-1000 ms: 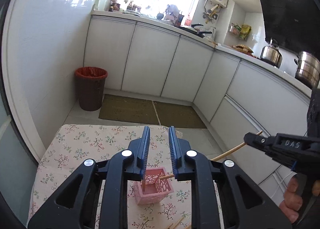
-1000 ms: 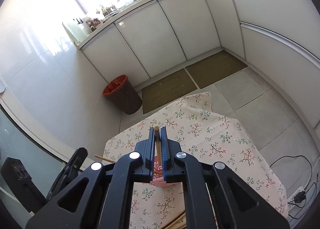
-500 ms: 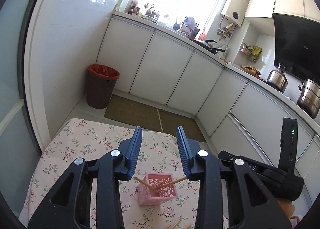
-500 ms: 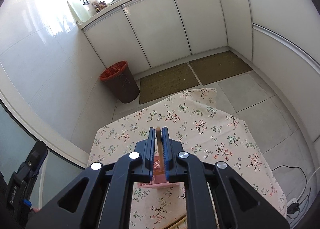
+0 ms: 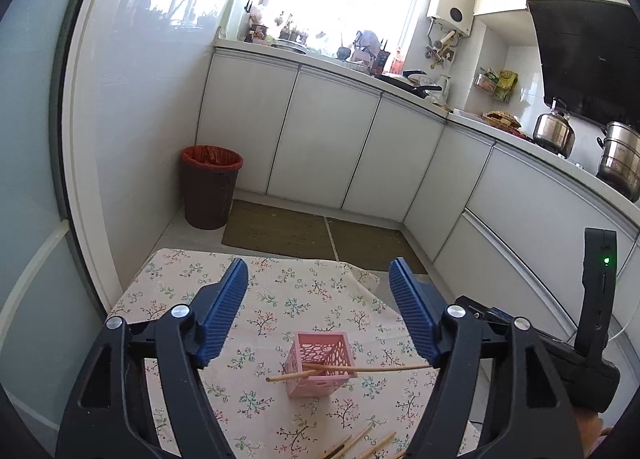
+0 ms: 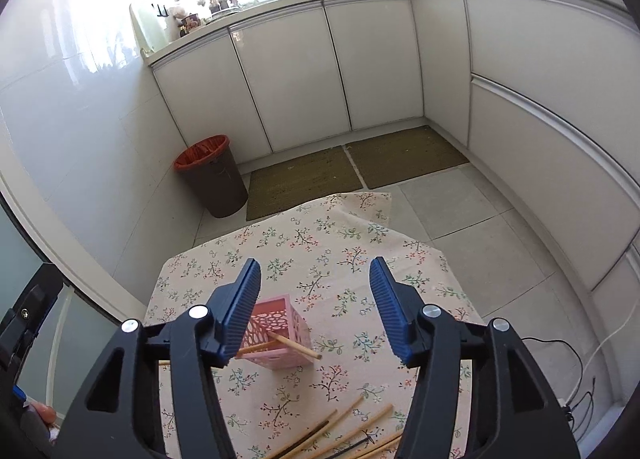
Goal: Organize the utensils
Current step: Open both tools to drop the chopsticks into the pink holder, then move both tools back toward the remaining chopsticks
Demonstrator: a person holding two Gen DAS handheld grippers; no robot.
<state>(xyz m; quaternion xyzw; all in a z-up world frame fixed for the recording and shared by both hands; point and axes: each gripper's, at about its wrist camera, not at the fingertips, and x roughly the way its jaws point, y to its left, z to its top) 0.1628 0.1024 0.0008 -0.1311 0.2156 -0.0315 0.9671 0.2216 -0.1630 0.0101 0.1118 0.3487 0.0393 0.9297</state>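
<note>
A pink lattice basket (image 5: 320, 363) (image 6: 278, 333) stands on the floral tablecloth (image 5: 304, 299) (image 6: 320, 251). Two wooden chopsticks (image 5: 372, 369) (image 6: 294, 345) lean crossed in it, their ends sticking out over the rim. Several more chopsticks (image 6: 340, 433) (image 5: 360, 445) lie loose on the cloth at the near edge. My left gripper (image 5: 318, 307) hovers above and behind the basket, jaws opening, nothing between them. My right gripper (image 6: 316, 305) also stands over the basket with jaws opening and empty. The right tool's body (image 5: 576, 355) shows at the right of the left wrist view.
A brown bin with a red liner (image 5: 210, 187) (image 6: 212, 175) stands on the floor beyond the table, beside two floor mats (image 6: 352, 167). White cabinets (image 5: 328, 139) run along the wall. Cables (image 6: 580, 375) lie on the floor to the right.
Both grippers have let go of a chopstick each, and the two sticks now rest in the pink basket. Both pairs of jaws have spread wide and the grippers have drawn back from the basket.
</note>
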